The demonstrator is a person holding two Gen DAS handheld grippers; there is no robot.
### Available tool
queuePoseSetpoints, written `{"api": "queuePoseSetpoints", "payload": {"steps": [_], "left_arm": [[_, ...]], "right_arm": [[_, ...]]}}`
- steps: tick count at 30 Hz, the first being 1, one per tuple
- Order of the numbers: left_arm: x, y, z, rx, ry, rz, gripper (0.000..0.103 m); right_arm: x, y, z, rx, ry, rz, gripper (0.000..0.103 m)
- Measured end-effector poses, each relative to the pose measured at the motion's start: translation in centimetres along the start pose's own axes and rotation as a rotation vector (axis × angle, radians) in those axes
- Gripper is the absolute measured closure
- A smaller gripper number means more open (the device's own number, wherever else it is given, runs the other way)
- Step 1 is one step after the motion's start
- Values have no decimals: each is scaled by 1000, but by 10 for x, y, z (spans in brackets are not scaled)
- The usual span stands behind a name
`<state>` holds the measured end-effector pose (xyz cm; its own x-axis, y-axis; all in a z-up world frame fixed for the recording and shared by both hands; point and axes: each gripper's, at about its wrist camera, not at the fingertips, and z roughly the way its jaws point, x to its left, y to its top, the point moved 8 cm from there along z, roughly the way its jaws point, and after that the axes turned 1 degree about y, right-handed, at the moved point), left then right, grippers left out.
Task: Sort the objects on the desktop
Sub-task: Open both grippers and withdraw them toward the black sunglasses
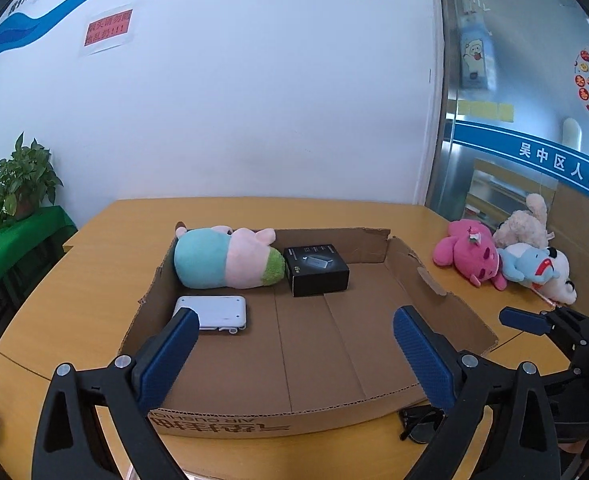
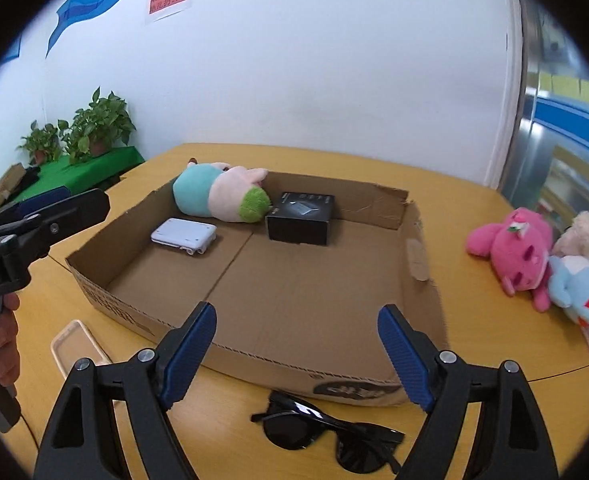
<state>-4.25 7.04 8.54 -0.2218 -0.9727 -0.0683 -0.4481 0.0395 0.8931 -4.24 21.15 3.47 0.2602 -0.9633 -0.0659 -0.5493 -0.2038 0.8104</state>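
Observation:
A shallow cardboard tray (image 1: 346, 364) (image 2: 314, 304) lies on the wooden table. In it are a teal, pink and green plush (image 1: 226, 258) (image 2: 218, 192), a black box (image 1: 316, 270) (image 2: 300, 218) and a white flat device (image 1: 218, 312) (image 2: 184, 234). Black sunglasses (image 2: 326, 432) (image 1: 420, 424) lie on the table in front of the tray, just below my right gripper (image 2: 298, 344), which is open and empty. My left gripper (image 1: 294, 344) is open and empty above the tray's front part. A clear phone case (image 2: 80, 350) lies at the left.
A pink plush (image 1: 468, 254) (image 2: 514, 248), a blue plush (image 1: 528, 266) (image 2: 582, 288) and a cream plush (image 1: 524, 228) lie in a heap on the table at the right. Potted plants (image 2: 94, 124) stand on a green-covered side table at the left. A white wall is behind.

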Motion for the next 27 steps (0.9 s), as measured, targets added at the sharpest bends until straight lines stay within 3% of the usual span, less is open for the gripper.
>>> {"api": "queuePoseSetpoints", "payload": {"steps": [7,20,24,27], "left_arm": [[1,-5,-8,-4,1,1,4],[13,-14,-17,16,9,14,4],[18,-20,-18,25,8,20,4],[29,-34,-16,55,20,3,4]], "right_arm": [[5,-12,-13,-1,60,13,20],[11,-26,-16,11,76,-46,20],[-1,-41,-20,21,114,-87,20],[-27,-62,-16,70,140,-47,20]]}}
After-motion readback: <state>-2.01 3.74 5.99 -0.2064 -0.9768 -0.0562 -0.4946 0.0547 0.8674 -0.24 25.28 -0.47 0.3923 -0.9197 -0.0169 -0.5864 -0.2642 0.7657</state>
